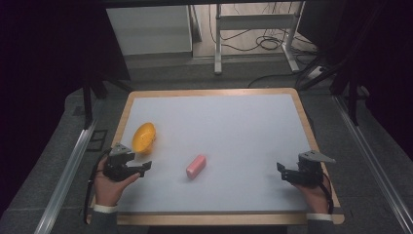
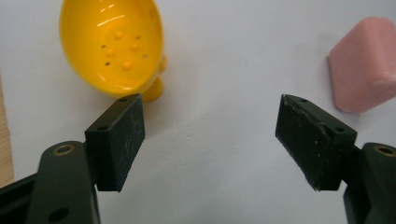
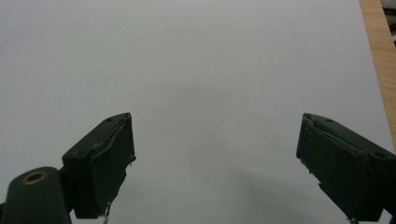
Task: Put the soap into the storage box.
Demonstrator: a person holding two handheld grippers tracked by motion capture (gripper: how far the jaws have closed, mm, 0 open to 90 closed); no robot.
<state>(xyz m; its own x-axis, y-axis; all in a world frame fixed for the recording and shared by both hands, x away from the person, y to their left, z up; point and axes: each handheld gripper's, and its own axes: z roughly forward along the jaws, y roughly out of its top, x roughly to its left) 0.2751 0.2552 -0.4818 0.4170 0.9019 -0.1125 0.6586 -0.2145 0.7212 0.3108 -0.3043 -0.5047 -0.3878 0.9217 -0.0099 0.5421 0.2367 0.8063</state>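
Note:
A yellow dish (image 1: 144,137) with small bumps and holes inside lies at the left of the white table top (image 1: 234,126). A pink block (image 1: 196,166) rests near the middle front. My left gripper (image 1: 145,167) is held just in front of the dish, its jaws wide apart with bare surface between them. Its own view puts the yellow dish (image 2: 114,46) beyond the left jaw and the pink block (image 2: 366,65) beyond the right one. At the front right, my right gripper (image 1: 281,170) hovers open over bare table, and in its own view the right gripper (image 3: 215,163) holds nothing.
A wooden border (image 1: 311,131) frames the white top. Beyond the far edge stand a white cabinet (image 1: 148,29) and a metal desk frame (image 1: 253,24) with cables on the floor. Dark rails run along both sides.

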